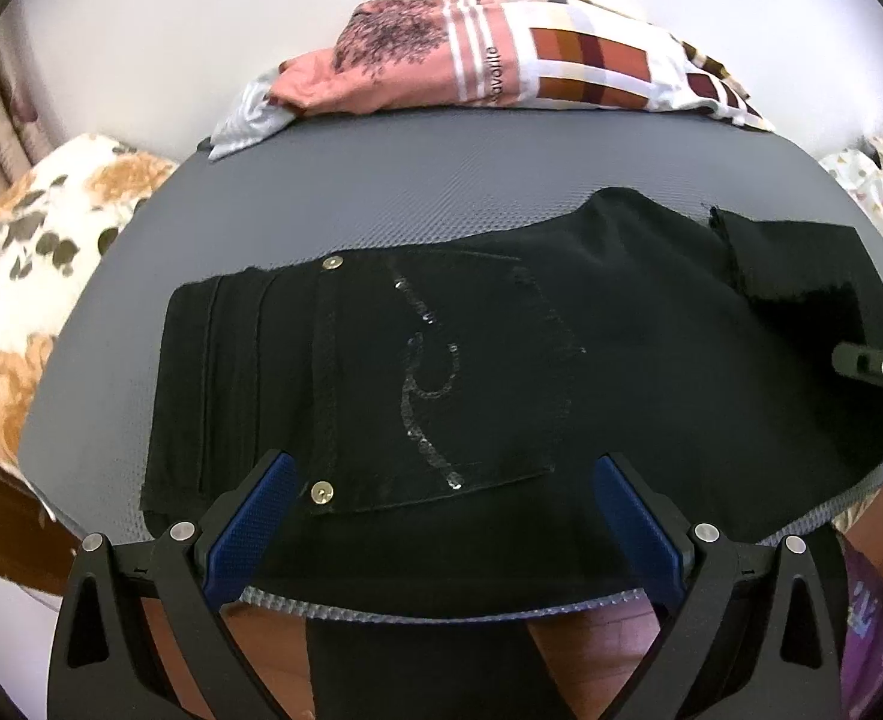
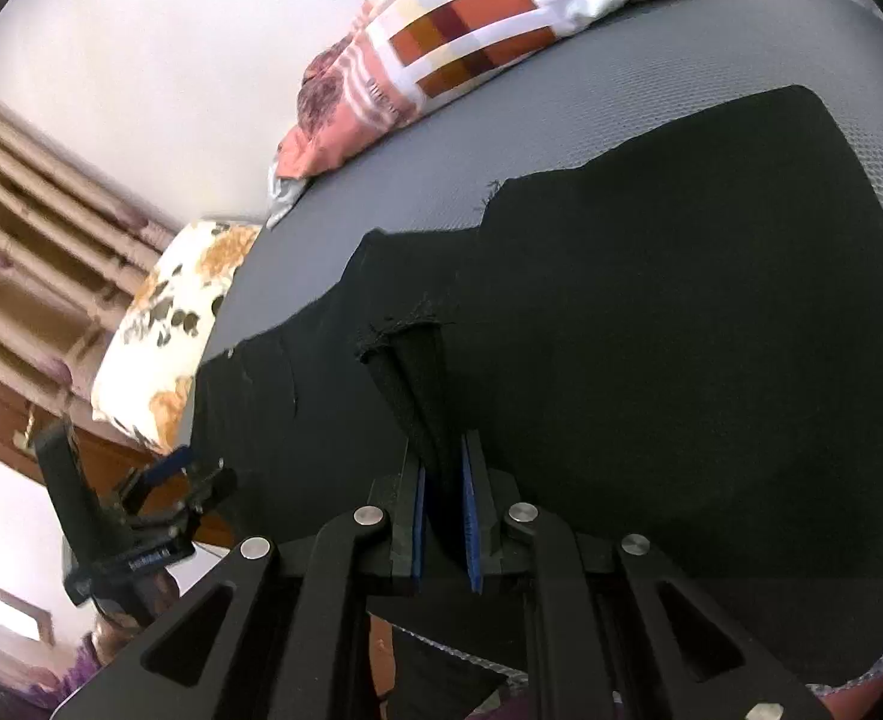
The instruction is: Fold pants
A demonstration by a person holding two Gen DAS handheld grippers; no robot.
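Black pants [image 1: 501, 360] lie flat across a grey mat [image 1: 381, 198], with the waistband at the left and a sequinned back pocket [image 1: 435, 384] facing up. My left gripper [image 1: 441, 468] hangs open over the near edge of the pants by the pocket, its blue pads wide apart with nothing gripped. In the right wrist view, my right gripper [image 2: 441, 456] is shut on a bunched hem of a pant leg [image 2: 408, 360], lifted over the rest of the pants [image 2: 681, 300]. The right gripper [image 1: 861, 360] also shows at the right edge of the left wrist view. The left gripper [image 2: 165, 480] appears at lower left.
A heap of pink and checked cloth [image 1: 501, 60] sits at the far edge of the mat. A floral pillow [image 1: 39, 276] lies to the left, with curtains [image 2: 33, 180] behind it. The mat's near edge [image 1: 441, 600] ends just under my left gripper. A person's purple garment [image 1: 879, 630] is at lower right.
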